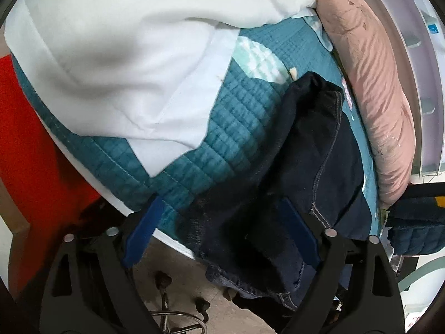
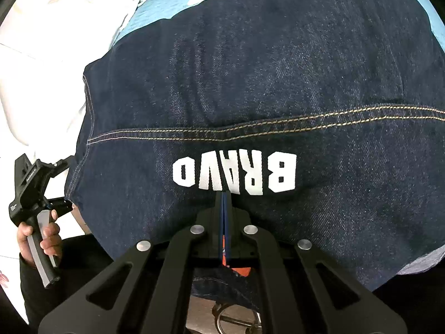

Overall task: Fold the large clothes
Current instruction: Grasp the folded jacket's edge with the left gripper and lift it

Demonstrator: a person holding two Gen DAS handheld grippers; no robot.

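Observation:
A dark denim garment point(image 2: 250, 89) with white "BRAVO" lettering point(image 2: 233, 175) lies spread on the bed, its near edge hanging over the side. My right gripper point(image 2: 224, 194) is shut, blue pads together, its tips resting on the denim just below the lettering; I see no fold pinched between them. My left gripper point(image 1: 222, 222) stands wide open at the bed's edge, the denim's crumpled edge point(image 1: 278, 194) lying between its blue pads point(image 1: 144, 228) without being pressed. In the right wrist view a hand point(image 2: 41, 239) holds the left gripper point(image 2: 65, 206) at the denim's left edge.
A teal quilted bedspread point(image 1: 222, 128) covers the bed, with a white duvet point(image 1: 111, 55) and a pink pillow point(image 1: 375, 97) on it. A white shelf unit point(image 1: 425, 55) stands behind. Beside the bed are an orange-red surface point(image 1: 27, 125) and a chrome stool ring point(image 1: 178, 317) on the floor.

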